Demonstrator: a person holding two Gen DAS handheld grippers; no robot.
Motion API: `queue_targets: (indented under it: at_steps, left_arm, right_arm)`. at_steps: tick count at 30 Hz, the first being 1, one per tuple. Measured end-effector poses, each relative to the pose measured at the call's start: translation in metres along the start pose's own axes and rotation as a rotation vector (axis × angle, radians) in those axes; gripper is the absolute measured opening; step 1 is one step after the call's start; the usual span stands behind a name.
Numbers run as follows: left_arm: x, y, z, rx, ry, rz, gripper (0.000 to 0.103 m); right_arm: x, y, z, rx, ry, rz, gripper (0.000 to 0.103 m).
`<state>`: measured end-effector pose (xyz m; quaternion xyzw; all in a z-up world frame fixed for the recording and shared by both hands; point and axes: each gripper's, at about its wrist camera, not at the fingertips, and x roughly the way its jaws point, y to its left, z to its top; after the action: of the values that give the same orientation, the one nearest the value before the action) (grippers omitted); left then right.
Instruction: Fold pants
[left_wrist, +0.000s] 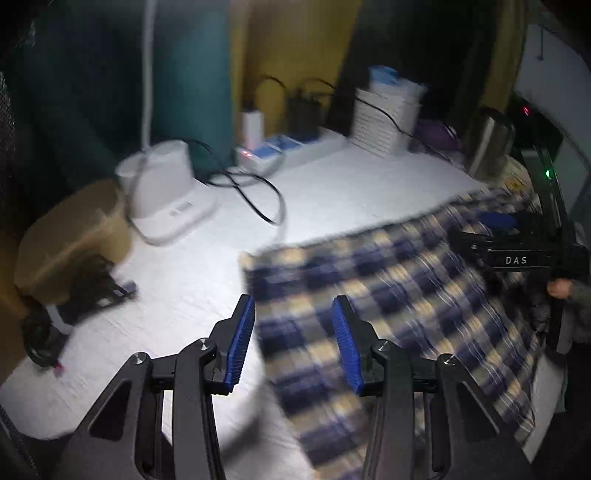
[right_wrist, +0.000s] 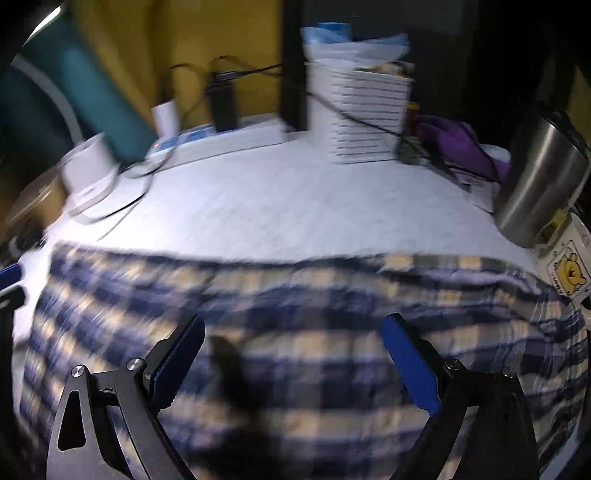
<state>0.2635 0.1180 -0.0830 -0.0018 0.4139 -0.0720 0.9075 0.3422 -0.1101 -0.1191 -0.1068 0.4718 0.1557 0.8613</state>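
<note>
A: What is taking up the most room here?

B: The white desk is filling both views, and the plaid pants are lying flat across its near half. Their long axis is running side to side in the right wrist view; in the left wrist view it is slanting from the near middle up toward the far right.

A: What is sitting around them?

B: Along the far edge, a white slatted basket is standing with white and blue packets sticking out of its top. A steel tumbler is standing at the right, close to the pants' far right corner. A white lamp base is resting at the far left with a black cable looping across the bare desk, well apart from the cloth. A brown box is sitting beyond the desk's left edge.

A: And the grippers?

B: The left gripper is hovering over the pants' left edge, its blue fingers standing apart with nothing clamped between them. The right gripper is hanging over the middle of the cloth, fingers spread wide. Both views are blurring, so I cannot tell whether any tip is touching the fabric.
</note>
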Motion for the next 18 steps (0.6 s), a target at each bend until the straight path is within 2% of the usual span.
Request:
queue_targets:
  at_steps: [6, 8, 11, 14, 18]
  left_arm:
    - [0.014, -0.030, -0.021, 0.000, 0.060, -0.054, 0.043]
    - [0.024, -0.038, -0.030, 0.025, 0.115, -0.023, 0.043]
    - [0.023, -0.039, -0.039, 0.059, 0.107, 0.029, 0.043]
    - [0.019, -0.030, -0.044, 0.038, 0.112, 0.059, 0.043]
    - [0.009, -0.033, -0.047, 0.054, 0.103, 0.149, 0.043]
  right_arm:
    - [0.002, 0.013, -0.023, -0.051, 0.051, -0.012, 0.098]
    - [0.001, 0.010, -0.032, -0.060, 0.056, 0.001, 0.097]
    - [-0.006, 0.005, -0.041, -0.065, 0.057, 0.006, 0.097]
    - [-0.012, -0.005, -0.051, -0.052, 0.055, 0.004, 0.097]
    - [-0.023, -0.013, -0.064, -0.023, 0.050, -0.021, 0.097]
